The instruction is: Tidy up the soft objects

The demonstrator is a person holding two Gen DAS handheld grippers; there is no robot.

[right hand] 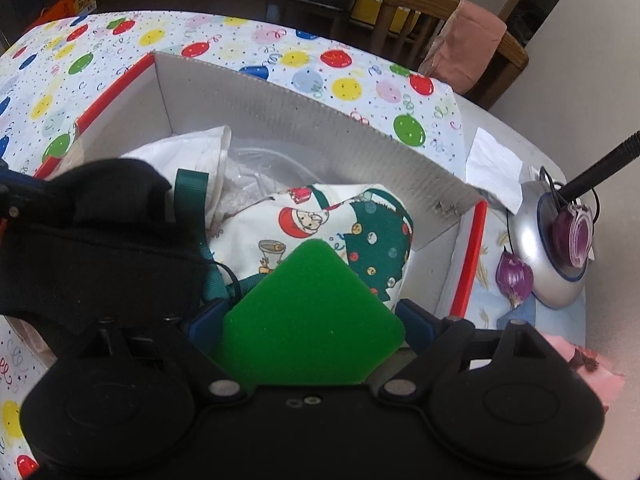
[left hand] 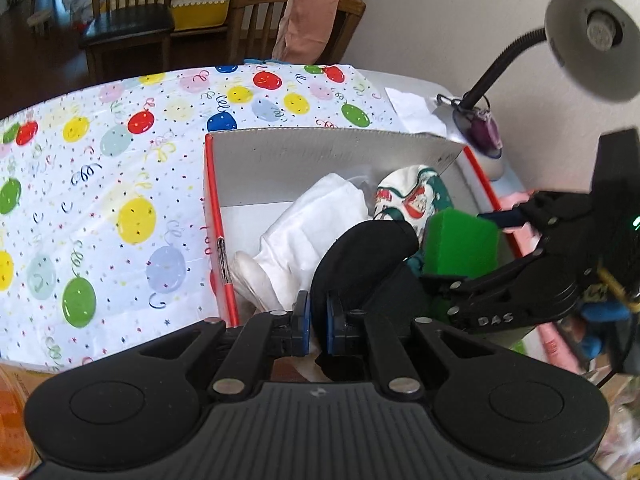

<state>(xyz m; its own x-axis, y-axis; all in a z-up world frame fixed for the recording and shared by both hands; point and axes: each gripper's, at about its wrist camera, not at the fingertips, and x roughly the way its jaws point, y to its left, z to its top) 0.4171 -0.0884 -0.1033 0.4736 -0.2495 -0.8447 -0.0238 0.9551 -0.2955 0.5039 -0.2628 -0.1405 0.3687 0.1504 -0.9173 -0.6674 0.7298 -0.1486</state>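
Note:
A red-edged cardboard box (left hand: pixel 332 148) (right hand: pixel 280 112) stands on the balloon-print tablecloth. Inside lie a white cloth (left hand: pixel 320 220) (right hand: pixel 180 152) and a Christmas-print fabric item (left hand: pixel 412 196) (right hand: pixel 320 224). My left gripper (left hand: pixel 318 320) is shut on a black soft item (left hand: pixel 364 256), which also shows at the left of the right wrist view (right hand: pixel 92 232), held over the box. My right gripper (right hand: pixel 312 320) is shut on a green sponge (right hand: pixel 308 312) (left hand: pixel 460 244) over the box's right side, beside the black item.
A silver desk lamp (left hand: pixel 592 40) with its base (right hand: pixel 548 236) stands right of the box, purple onion-like pieces (right hand: pixel 516 276) by it. White paper (left hand: pixel 416 108) lies behind the box. Pink items (right hand: pixel 588 364) lie near right. Wooden chairs (left hand: pixel 296 16) stand beyond the table.

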